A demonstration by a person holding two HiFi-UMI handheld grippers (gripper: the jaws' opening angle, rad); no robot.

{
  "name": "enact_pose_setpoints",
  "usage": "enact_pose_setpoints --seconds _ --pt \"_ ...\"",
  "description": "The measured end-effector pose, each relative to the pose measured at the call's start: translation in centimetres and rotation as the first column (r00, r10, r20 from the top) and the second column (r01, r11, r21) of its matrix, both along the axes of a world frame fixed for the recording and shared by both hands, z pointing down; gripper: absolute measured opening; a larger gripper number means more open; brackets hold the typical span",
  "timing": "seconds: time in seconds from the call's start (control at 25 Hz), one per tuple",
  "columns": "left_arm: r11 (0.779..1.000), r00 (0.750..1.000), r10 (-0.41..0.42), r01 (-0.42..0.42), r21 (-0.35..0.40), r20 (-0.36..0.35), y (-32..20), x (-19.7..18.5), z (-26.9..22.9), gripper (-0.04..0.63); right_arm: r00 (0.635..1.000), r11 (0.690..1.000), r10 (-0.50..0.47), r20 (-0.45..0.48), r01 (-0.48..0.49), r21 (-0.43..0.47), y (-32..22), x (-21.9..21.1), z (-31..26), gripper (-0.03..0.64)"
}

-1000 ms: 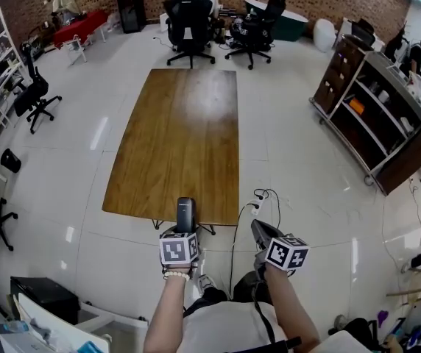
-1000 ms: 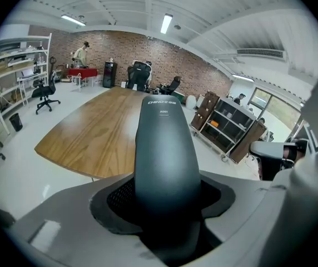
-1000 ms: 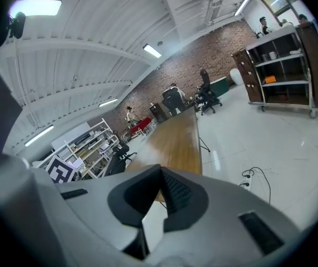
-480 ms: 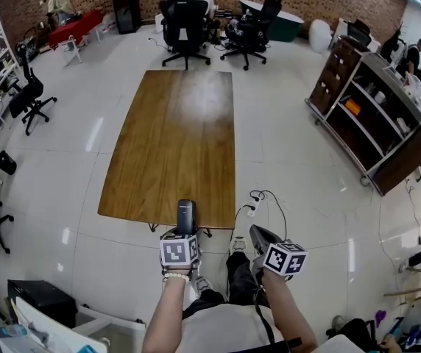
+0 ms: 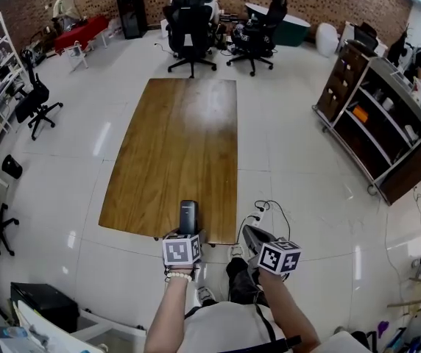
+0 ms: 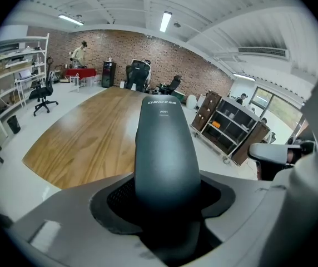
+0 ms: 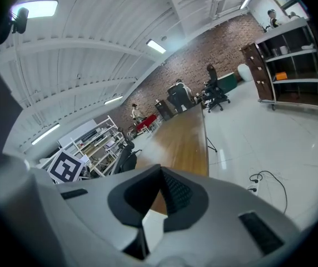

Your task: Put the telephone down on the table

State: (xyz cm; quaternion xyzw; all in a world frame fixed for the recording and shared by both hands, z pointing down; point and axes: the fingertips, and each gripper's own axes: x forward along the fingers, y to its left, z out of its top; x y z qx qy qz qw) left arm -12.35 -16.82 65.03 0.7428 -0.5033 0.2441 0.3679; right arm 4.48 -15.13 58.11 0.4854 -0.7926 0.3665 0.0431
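A dark grey telephone handset (image 5: 188,215) stands up out of my left gripper (image 5: 188,228), which is shut on its lower end. In the left gripper view the handset (image 6: 167,149) fills the middle, its base sunk between the jaws of the left gripper (image 6: 167,202). Its top reaches over the near edge of the long wooden table (image 5: 174,145), seen bare in the left gripper view (image 6: 87,138). My right gripper (image 5: 249,234) hangs over the floor to the right of the table's near corner. Its jaws meet with nothing between them (image 7: 160,174).
Black office chairs (image 5: 188,20) stand at the table's far end. A dark shelf unit (image 5: 376,123) lines the right side. A power strip with a cable (image 5: 258,210) lies on the floor by the near right corner. A black box (image 5: 41,296) sits at lower left.
Both grippers have moved forward toward the table. Its near edge now lies closer under the handset. The grip on the handset is unchanged.
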Motion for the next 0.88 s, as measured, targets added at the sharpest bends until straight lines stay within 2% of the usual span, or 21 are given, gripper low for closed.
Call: enact_pose_setpoints --seconds 0.32,0.6,0.88 --pt "0.999 0.999 -0.041 0.041 -0.021 0.023 -5.9 1.5 0.3 0.278 0.995 0.995 -0.095 0.020 0.095 -0.008 -7.2 -0.1 0.3 0.011" --pt "0.993 0.997 -0.070 0.074 -0.092 0.046 -10.3 1.9 2.5 0.278 0.989 0.991 -0.132 0.059 0.133 -0.023 -12.9 0.0 0.6 0.011" --pt "0.972 0.991 -0.106 0.122 -0.199 0.087 -12.6 2.7 6.7 0.278 0.985 0.986 -0.142 0.094 0.150 -0.074 -16.5 1.8 2.7 0.011"
